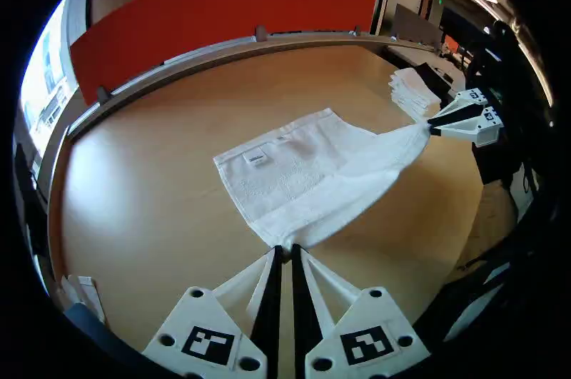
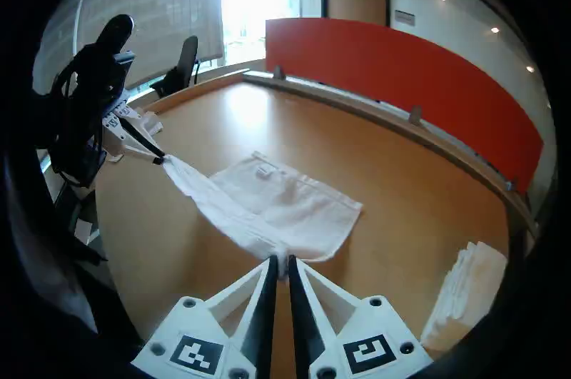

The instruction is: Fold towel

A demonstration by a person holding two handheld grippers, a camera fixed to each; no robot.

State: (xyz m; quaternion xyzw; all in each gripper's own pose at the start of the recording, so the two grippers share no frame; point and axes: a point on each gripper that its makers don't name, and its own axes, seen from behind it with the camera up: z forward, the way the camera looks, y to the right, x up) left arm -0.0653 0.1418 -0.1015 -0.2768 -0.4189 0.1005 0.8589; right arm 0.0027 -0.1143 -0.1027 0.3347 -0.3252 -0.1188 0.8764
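From where I stand the fold looks begun but far from finished. The white towel (image 1: pixel 300 172) is out on the wooden tabletop (image 1: pixel 143 186), well clear of the red partition (image 1: pixel 214 15) that runs along the far edge. Most of it lies flat and spread, a small sewn tag facing up. Its near edge is raised off the wood and stretched into a taut band between two held corners. The left gripper (image 1: pixel 285 249) has its fingers pressed together on one corner, the cloth bunching just at the tips. The right gripper (image 2: pixel 280 261) is clamped the same way on the other corner. Each one appears in the other's view as a small white wedge at the end of the raised band. So the pick-up is done: both corners are secured and the edge is up. By my reckoning, what is left is to carry that edge over the flat part, lay it on the far edge, let go and smooth it. Perhaps another fold follows, to match the stack of folded towels (image 1: pixel 414 90) at the corner of the tabletop. I cannot tell whether the flat part is already doubled.
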